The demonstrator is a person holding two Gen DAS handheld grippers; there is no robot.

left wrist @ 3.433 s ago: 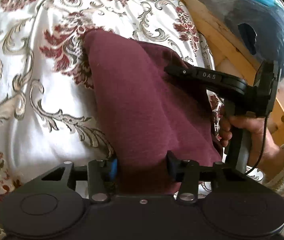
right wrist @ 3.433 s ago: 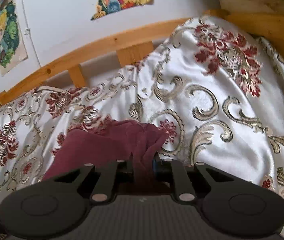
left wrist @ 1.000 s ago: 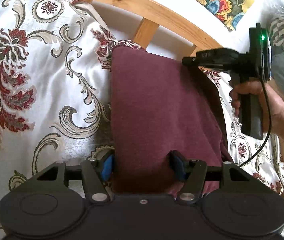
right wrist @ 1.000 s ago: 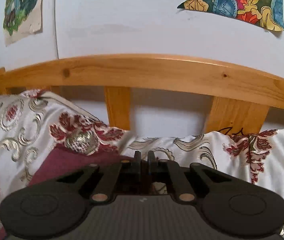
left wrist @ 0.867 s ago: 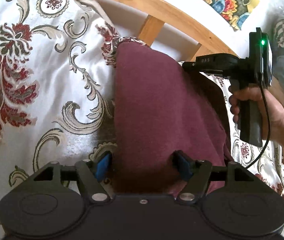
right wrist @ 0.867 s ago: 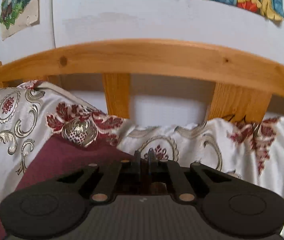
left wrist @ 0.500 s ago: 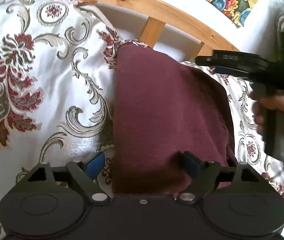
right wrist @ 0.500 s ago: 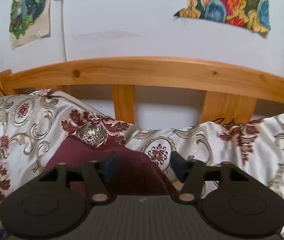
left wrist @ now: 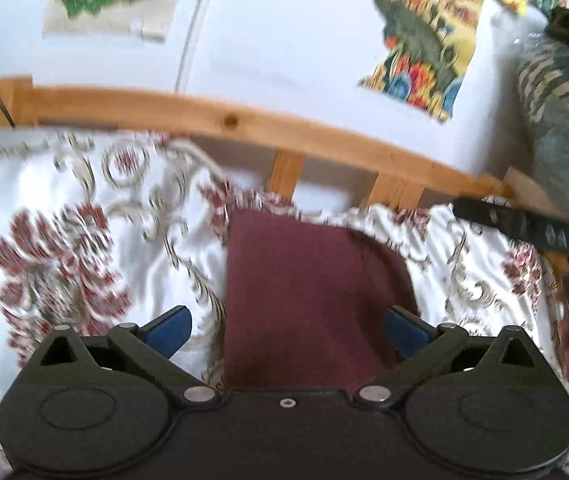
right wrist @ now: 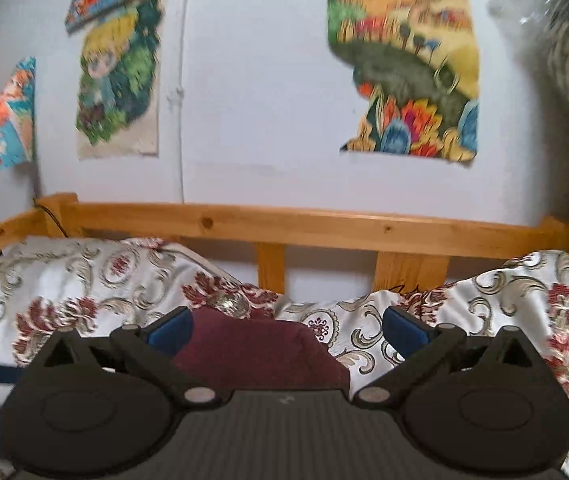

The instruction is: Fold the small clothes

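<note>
A folded maroon garment [left wrist: 304,280] lies flat on the floral bedspread [left wrist: 84,240], near the wooden headboard. My left gripper [left wrist: 286,330] is open, its blue-padded fingers [left wrist: 168,326] spread on either side of the garment's near end, holding nothing. The right gripper's black body [left wrist: 524,232] shows at the right edge of the left wrist view. In the right wrist view the garment [right wrist: 252,348] lies just ahead, and my right gripper [right wrist: 286,330] is open and empty above its near part.
The wooden headboard rail [right wrist: 304,224] with slats runs behind the bedspread [right wrist: 504,300]. Colourful pictures [right wrist: 404,80] hang on the white wall. A bundle of grey-blue bedding [left wrist: 564,120] sits at the far right.
Both grippers have opened and let go of the maroon garment, which now lies flat. Both have pulled back and tilted up, so more wall shows.
</note>
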